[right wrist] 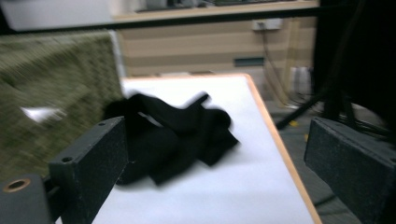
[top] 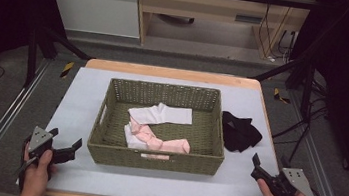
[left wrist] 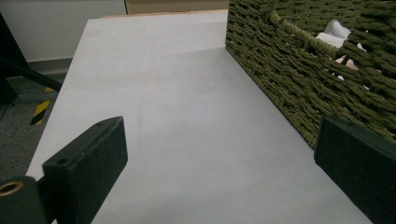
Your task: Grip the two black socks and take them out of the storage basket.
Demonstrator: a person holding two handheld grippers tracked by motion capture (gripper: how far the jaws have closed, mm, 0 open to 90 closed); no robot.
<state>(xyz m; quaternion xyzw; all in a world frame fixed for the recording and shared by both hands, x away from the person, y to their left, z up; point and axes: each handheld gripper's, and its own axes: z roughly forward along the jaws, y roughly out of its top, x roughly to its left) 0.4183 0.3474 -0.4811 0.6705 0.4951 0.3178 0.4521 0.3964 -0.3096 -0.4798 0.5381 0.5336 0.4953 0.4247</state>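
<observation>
Bench (top: 87, 92) first: a pale grey sheet covers its wooden top. Centred on it sits a woven olive basket (top: 155, 158), holding a white sock (top: 163, 114) and a pink sock (top: 157, 141) laid over another white piece. Just beside the basket's right wall, on the bare sheet, lies a crumpled black sock (top: 240, 132), apart from both grippers. The right gripper (top: 260, 170) sits at the near right corner, aimed at that black sock, jaws wide apart with nothing between them. The left gripper (top: 63, 146) rests at the near left corner beside the basket, jaws likewise spread and empty.
</observation>
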